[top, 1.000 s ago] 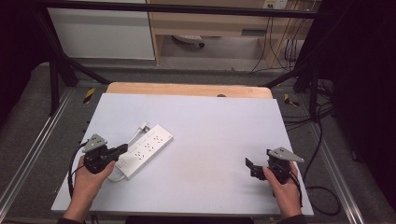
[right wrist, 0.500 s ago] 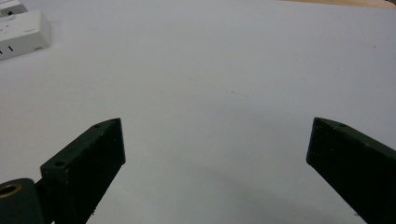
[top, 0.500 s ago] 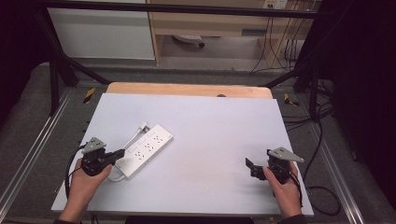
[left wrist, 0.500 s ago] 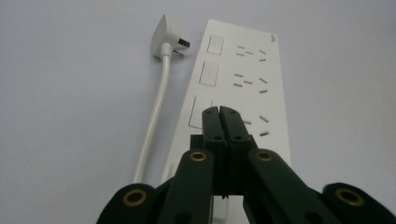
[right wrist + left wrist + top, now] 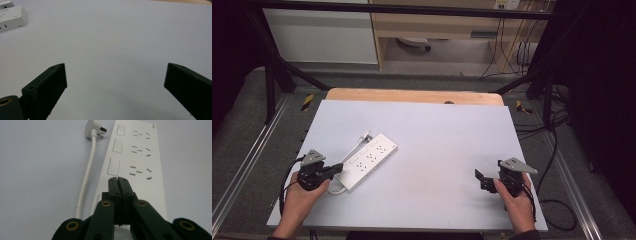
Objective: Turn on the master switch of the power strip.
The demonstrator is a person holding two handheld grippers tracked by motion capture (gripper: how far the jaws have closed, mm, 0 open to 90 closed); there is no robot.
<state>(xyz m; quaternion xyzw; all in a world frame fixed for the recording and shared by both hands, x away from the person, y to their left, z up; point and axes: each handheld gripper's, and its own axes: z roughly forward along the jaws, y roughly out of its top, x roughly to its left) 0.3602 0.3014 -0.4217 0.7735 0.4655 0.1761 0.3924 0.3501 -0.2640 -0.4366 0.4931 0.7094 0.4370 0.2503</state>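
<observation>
The white power strip (image 5: 368, 160) lies flat on the bench (image 5: 437, 130), in the left half, nearer the front edge than the back, and runs on a slant from the front-left toward the middle. Its face is up: in the left hand-held gripper view three rectangular switches (image 5: 114, 166) stand in a row along one long side, with groups of socket slots beside them. A white cord (image 5: 86, 173) leaves the near end of the strip, loops on the bench, and runs along the strip's long side to a white plug (image 5: 93, 127) that lies just beside the far end, its prongs pointing toward the strip.

The left hand-held gripper (image 5: 335, 170) is at the strip's near end, close to the front-left corner of the bench. Its jaws are pressed together, tips meeting over the strip's near end, with nothing visibly pinched between them; whether they touch the strip cannot be told.

The right hand-held gripper (image 5: 480, 180) is well apart from the strip, near the front-right corner. Its jaws are spread wide over bare bench.
</observation>
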